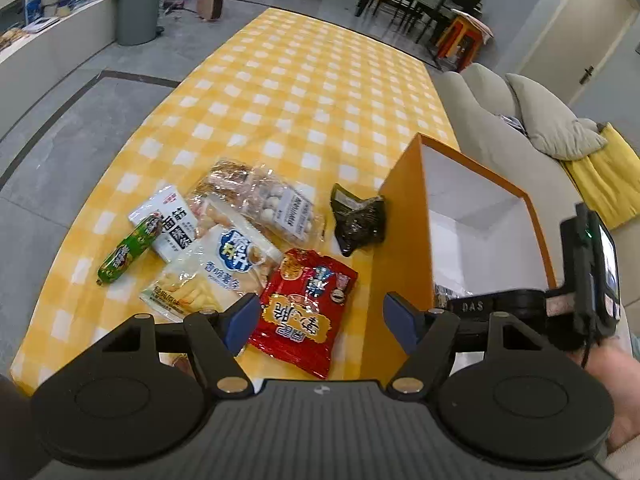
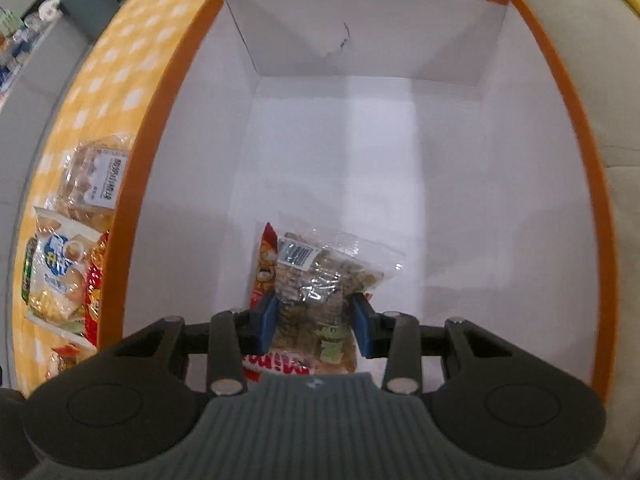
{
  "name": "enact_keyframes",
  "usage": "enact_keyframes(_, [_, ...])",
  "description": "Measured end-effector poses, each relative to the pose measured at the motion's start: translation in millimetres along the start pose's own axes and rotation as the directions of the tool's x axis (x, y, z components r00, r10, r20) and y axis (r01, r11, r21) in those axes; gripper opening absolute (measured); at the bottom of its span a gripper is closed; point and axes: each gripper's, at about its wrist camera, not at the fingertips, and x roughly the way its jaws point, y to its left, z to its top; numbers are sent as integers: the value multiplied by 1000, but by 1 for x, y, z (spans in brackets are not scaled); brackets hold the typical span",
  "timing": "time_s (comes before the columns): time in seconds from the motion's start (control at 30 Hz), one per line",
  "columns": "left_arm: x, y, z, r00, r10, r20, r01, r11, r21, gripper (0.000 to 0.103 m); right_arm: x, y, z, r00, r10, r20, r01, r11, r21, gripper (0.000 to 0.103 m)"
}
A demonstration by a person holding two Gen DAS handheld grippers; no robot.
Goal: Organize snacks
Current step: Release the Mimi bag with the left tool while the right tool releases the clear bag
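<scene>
Right wrist view: our right gripper [image 2: 314, 318] pinches clear crinkly bag of brown snacks [image 2: 320, 280], low centre of frame, inside white-lined orange box [image 2: 160, 120]; bag's long axis runs straight ahead. Our left gripper [image 1: 316, 320] spread, hovers above red foil packet [image 1: 304, 308], nearer arm.

Ahead of the right tool [image 2: 316, 320] the orange box [image 2: 560, 80] floor lies bare. Ahead of the left tool [image 1: 316, 320], snack packets [image 1: 240, 240] crowd the tabletop [image 1: 300, 80]; beyond them it is bare.
</scene>
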Motion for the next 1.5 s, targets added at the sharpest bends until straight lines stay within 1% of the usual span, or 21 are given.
enact_keyframes(0.07, [3, 2, 1, 1000, -1, -12, 0, 1000, -11, 83, 2, 4, 0, 1000, 24, -11, -25, 999, -24, 38])
enact_keyframes(0.17, [6, 1, 0, 1000, 0, -22, 0, 1000, -7, 83, 3, 17, -4, 996, 75, -55, -81, 989, -121, 38])
enact_keyframes(0.23, [7, 0, -1, 1000, 3, -23, -3, 1000, -1, 83, 3, 22, -6, 995, 81, -66, -90, 983, -158, 38])
enact_keyframes(0.3, [7, -2, -2, 1000, 1, -25, -1, 1000, 8, 83, -1, 21, -7, 995, 86, -51, -93, 984, -151, 38])
enact_keyframes(0.4, [6, -3, -2, 999, -8, -32, 8, 1000, 19, 83, -11, 9, -11, 988, 154, -12, -155, 984, -90, 37])
enact_keyframes(0.43, [7, -3, -1, 999, -8, -33, 9, 1000, 19, 83, -16, 8, -12, 987, 163, 4, -162, 984, -75, 37])
enact_keyframes(0.5, [7, -4, -1, 999, -6, -34, 6, 1000, 18, 83, -26, -1, -14, 987, 157, 47, -155, 987, -49, 37])
enact_keyframes(0.57, [8, -5, -1, 999, -6, -38, 7, 1000, 20, 83, -35, -11, -19, 987, 144, 69, -142, 989, -26, 38])
enact_keyframes(0.67, [9, -8, -3, 999, -4, -43, 5, 1000, 27, 83, -35, -20, -21, 997, 68, 42, -66, 996, -57, 38])
enact_keyframes(0.7, [10, -9, -4, 999, -4, -44, 6, 999, 35, 83, -32, -23, -22, 998, 56, 30, -54, 997, -54, 38])
enact_keyframes(0.87, [11, -19, -7, 999, 11, -45, -8, 996, 84, 83, -15, -33, -23, 999, 48, -19, -49, 998, -45, 38])
enact_keyframes(0.97, [12, -22, -8, 999, 19, -48, -15, 996, 89, 83, -4, -30, -24, 997, 61, -56, -64, 997, -53, 38])
enact_keyframes(1.07, [12, -24, -8, 998, 35, -48, -30, 994, 102, 83, 1, -28, -25, 996, 52, -68, -56, 997, -58, 43])
enact_keyframes(1.1, [12, -25, -8, 998, 41, -48, -36, 994, 105, 83, 3, -28, -24, 996, 51, -73, -54, 997, -47, 51])
enact_keyframes(1.13, [12, -26, -8, 998, 48, -46, -43, 993, 109, 83, 3, -29, -24, 995, 60, -74, -63, 998, -31, 53])
enact_keyframes(1.2, [11, -27, -9, 998, 56, -39, -51, 991, 125, 83, 1, -31, -23, 995, 78, -64, -80, 997, -17, 53])
enact_keyframes(1.27, [9, -29, -9, 998, 60, -37, -54, 990, 133, 83, -3, -31, -23, 997, 64, -52, -65, 998, -16, 54])
enact_keyframes(1.37, [6, -30, -9, 998, 56, -35, -51, 989, 138, 83, -15, -32, -25, 998, 62, -30, -62, 998, -2, 65])
enact_keyframes(1.43, [2, -31, -9, 998, 59, -32, -54, 988, 144, 83, -23, -34, -27, 998, 62, -7, -62, 998, 6, 76])
enact_keyframes(1.47, [0, -31, -9, 998, 59, -27, -54, 988, 145, 83, -30, -33, -28, 998, 58, 13, -58, 998, 7, 84])
enact_keyframes(1.5, [-3, -31, -8, 998, 57, -20, -53, 988, 147, 83, -38, -33, -29, 998, 54, 33, -54, 999, 2, 85])
